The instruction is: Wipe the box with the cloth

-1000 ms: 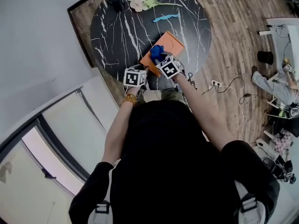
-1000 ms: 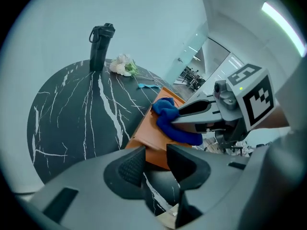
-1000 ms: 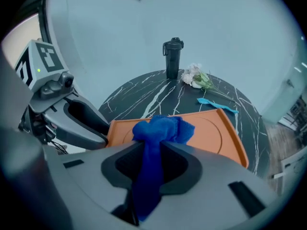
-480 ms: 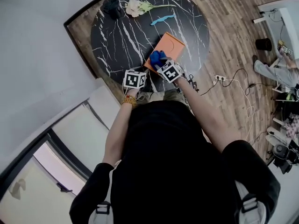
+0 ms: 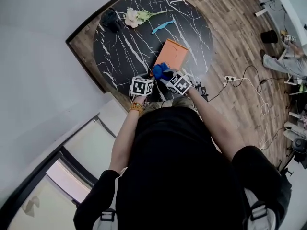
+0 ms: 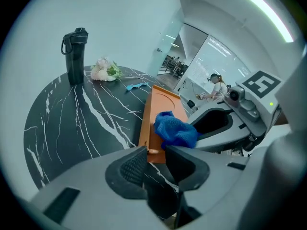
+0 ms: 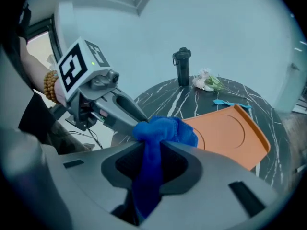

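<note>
The orange box [image 5: 173,53] lies on the round black marble table [image 5: 120,47], its near end toward me. My left gripper [image 6: 156,152] has just been closing, and its jaw tips now pinch the box's near corner [image 6: 152,151]. In the head view the left gripper [image 5: 148,78] sits at that same end. My right gripper [image 7: 152,150] is shut on a bunched blue cloth [image 7: 165,128]. The cloth [image 6: 175,130] rests on the near part of the box's top [image 6: 160,102]. In the head view the cloth [image 5: 159,70] sits just ahead of the right gripper [image 5: 166,74].
A black bottle [image 5: 111,19] and pale flowers [image 5: 132,17] stand at the table's far left, with a light-blue strip [image 5: 161,25] beside them. A power strip with cables [image 5: 229,79] lies on the wooden floor to the right. A person [image 5: 288,61] sits further right.
The right gripper has drawn the cloth back toward the box's near end. The left gripper has stayed at the near corner. The box looks narrower in the head view.
</note>
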`<move>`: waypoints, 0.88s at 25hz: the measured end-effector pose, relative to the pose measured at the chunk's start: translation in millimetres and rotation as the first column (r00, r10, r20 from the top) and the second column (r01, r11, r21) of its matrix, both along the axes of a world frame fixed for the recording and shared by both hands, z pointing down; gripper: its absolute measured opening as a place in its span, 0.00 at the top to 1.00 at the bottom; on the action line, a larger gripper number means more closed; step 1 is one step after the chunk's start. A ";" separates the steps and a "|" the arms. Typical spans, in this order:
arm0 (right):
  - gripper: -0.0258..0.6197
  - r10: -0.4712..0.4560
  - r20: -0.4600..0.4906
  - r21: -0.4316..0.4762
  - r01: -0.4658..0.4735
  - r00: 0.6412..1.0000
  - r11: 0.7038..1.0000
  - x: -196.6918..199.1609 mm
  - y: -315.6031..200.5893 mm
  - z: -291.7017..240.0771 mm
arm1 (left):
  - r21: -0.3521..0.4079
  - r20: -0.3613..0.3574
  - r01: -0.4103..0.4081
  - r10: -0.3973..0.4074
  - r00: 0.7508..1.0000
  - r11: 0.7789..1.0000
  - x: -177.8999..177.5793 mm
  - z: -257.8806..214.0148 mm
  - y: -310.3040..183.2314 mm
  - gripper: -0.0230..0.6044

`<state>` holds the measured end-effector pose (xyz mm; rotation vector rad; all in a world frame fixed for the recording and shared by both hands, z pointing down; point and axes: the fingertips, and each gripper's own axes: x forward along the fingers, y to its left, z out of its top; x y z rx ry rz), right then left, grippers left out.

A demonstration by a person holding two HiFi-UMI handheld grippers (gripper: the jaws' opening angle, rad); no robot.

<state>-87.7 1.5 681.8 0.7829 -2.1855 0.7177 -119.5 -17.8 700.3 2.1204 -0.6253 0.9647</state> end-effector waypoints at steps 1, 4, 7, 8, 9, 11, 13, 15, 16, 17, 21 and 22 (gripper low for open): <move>0.83 -0.020 0.040 -0.005 0.020 0.999 1.000 -0.8 1.2 -3.6 | -0.001 0.002 0.003 -0.003 1.000 1.000 1.1 0.4 -1.0 0.77; 0.83 -0.039 0.107 0.017 0.037 0.993 0.999 14.7 -7.7 -16.8 | 0.003 0.016 0.030 -0.030 0.999 1.000 2.0 -1.8 -5.7 0.77; 0.83 0.001 0.033 0.148 -0.006 0.999 0.989 57.4 -38.9 -31.0 | 0.006 0.029 0.074 -0.074 0.997 0.997 1.3 -4.1 -8.6 0.77; 0.83 0.027 -0.018 0.191 -0.023 0.999 0.981 77.1 -52.2 -34.3 | 0.012 0.031 0.089 -0.089 0.996 0.996 2.2 -6.2 -10.3 0.77; 0.83 0.053 -0.071 0.225 -0.036 0.996 0.974 97.2 -65.0 -35.8 | 0.015 0.029 0.105 -0.105 0.994 0.994 3.6 -8.4 -11.6 0.77; 0.83 0.084 -0.176 0.256 -0.037 0.981 0.966 133.4 -84.2 -33.0 | 0.014 0.027 0.146 -0.147 0.989 0.989 4.7 -12.2 -11.8 0.77; 0.83 0.075 -0.264 0.242 -0.009 0.962 0.970 160.2 -93.2 -24.9 | 0.011 0.029 0.193 -0.193 0.981 0.981 4.9 -13.2 -9.7 0.77; 0.83 0.043 -0.315 0.213 0.027 0.948 0.977 176.5 -97.5 -14.6 | 0.013 0.034 0.234 -0.234 0.972 0.972 7.0 -13.5 -9.5 0.77; 0.83 0.024 -0.331 0.203 0.046 0.943 0.978 181.2 -99.5 -9.3 | 0.015 0.037 0.255 -0.255 0.966 0.967 8.3 -13.5 -10.5 0.77; 0.83 0.007 -0.341 0.193 0.063 0.940 0.979 183.8 -101.2 -4.4 | 0.018 0.040 0.277 -0.278 0.960 0.961 9.6 -13.5 -11.7 0.77; 0.83 -0.030 -0.337 0.174 0.093 0.941 0.980 178.7 -103.5 7.2 | 0.044 0.056 0.347 -0.349 0.935 0.937 11.4 -12.6 -13.1 0.77; 0.83 -0.032 -0.336 0.173 0.095 0.941 0.980 175.4 -102.6 8.5 | 0.054 0.062 0.351 -0.354 0.933 0.935 12.0 -12.6 -13.2 0.78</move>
